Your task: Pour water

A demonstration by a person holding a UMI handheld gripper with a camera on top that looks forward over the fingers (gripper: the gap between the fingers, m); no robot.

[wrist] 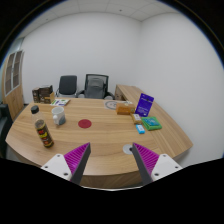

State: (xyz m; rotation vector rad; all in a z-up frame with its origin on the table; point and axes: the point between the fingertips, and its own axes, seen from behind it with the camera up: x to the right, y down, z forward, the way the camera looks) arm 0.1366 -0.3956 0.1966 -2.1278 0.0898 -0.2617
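We see the hand-held gripper held above the near edge of a wooden table, its two fingers spread wide apart with nothing between them. A dark bottle stands upright on the table just beyond the left finger. Farther back we find a cup and a red coaster. Beyond the right finger sit a purple box and a teal object. Two chairs stand behind the table.

No text legible anywhere — bottle label, purple box print, both unreadable
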